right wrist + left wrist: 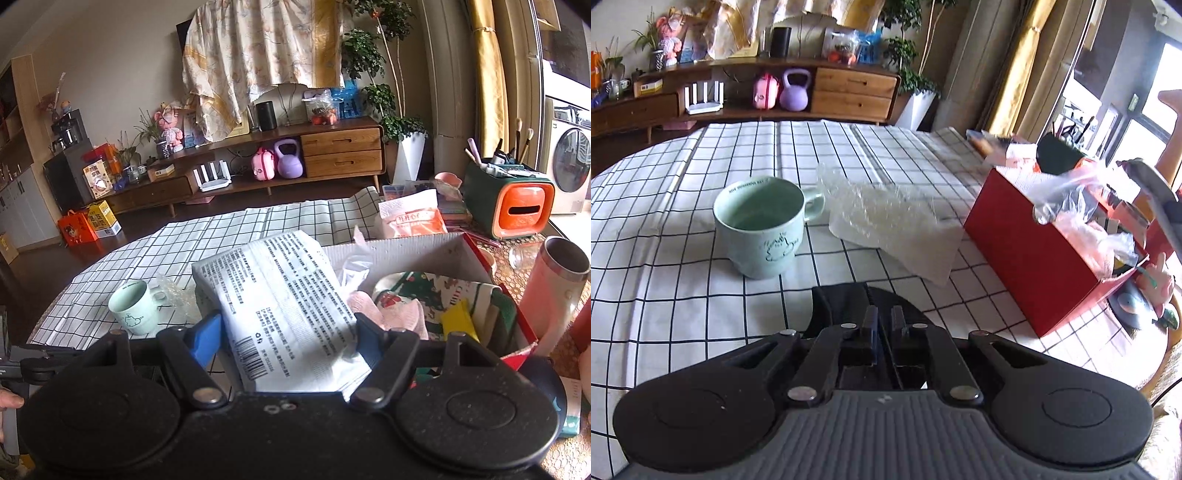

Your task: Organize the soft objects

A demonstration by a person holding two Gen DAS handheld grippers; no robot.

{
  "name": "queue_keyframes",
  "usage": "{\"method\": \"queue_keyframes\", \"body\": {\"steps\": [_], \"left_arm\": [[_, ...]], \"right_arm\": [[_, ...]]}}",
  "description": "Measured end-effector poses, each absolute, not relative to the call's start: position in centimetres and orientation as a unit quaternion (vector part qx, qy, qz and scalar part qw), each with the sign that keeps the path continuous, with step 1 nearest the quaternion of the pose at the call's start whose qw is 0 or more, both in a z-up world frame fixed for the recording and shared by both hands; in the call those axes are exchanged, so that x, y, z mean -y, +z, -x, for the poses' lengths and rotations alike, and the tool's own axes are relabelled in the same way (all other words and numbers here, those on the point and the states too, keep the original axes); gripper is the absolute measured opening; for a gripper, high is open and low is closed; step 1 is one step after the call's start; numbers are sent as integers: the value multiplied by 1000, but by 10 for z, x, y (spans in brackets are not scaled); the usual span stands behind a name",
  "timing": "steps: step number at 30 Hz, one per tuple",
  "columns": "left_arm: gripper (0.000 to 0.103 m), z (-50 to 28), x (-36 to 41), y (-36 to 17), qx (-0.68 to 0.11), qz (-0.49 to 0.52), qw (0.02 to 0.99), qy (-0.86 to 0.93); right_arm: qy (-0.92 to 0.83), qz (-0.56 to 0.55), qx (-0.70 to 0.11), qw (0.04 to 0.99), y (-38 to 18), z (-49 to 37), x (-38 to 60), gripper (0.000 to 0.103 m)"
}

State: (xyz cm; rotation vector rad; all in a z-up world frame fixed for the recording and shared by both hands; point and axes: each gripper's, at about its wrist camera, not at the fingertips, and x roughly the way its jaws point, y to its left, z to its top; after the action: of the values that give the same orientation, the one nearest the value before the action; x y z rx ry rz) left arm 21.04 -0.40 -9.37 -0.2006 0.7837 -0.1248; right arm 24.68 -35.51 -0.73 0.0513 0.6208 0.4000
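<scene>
I hold a white printed soft pack (280, 295) clamped between the blue-padded fingers (208, 334) of my right gripper (291, 336), poised at the near left edge of the open red box (402, 253) on the checked worktop (147, 251). The box already carries a patterned cloth (436, 291), a pink soft item (402, 314) and crumpled plastic. My left gripper (882, 317) hangs low over the worktop with its fingers together and, as far as I can see, nothing between them. A pale green mug (761, 229) stands ahead of it, with a sheet of bubble wrap (890, 229) lying just to the mug's right, between mug and box.

To do this step well, I judge I should carry the pack fully over the box's open space, clear of the white inner wall, before letting go, and lower it flat on the cloths so it does not tip out over the rim. The pink tumbler (554, 291) stands close by the box's right side, so a wide swing risks knocking it. The bubble wrap looks like the next soft thing to collect.
</scene>
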Motion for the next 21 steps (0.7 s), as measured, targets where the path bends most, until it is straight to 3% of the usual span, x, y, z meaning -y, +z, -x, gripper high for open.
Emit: {"method": "queue_keyframes", "body": {"steps": [2,3,5,6,7,21], "left_arm": [[12,-213,7,-98,-387,89,916,-62],[22,-214,9,-101,-390,85,915,-63],[53,-219,11,-106,-400,83,910,-67],[76,-221,11,-109,-405,85,908,-69],[80,-223,12,-111,-408,87,906,-73],[83,-271,22,-145,-457,39,886,-67]], "right_arm": [[191,-28,-305,933,-9,-245,360,73],[189,-29,-305,933,-9,-245,361,73],[187,-32,-306,933,-10,-245,364,73],[185,-32,-307,933,-10,-245,366,73],[184,-31,-307,933,-10,-245,368,73],[162,-38,-313,935,-15,-251,385,74]]}}
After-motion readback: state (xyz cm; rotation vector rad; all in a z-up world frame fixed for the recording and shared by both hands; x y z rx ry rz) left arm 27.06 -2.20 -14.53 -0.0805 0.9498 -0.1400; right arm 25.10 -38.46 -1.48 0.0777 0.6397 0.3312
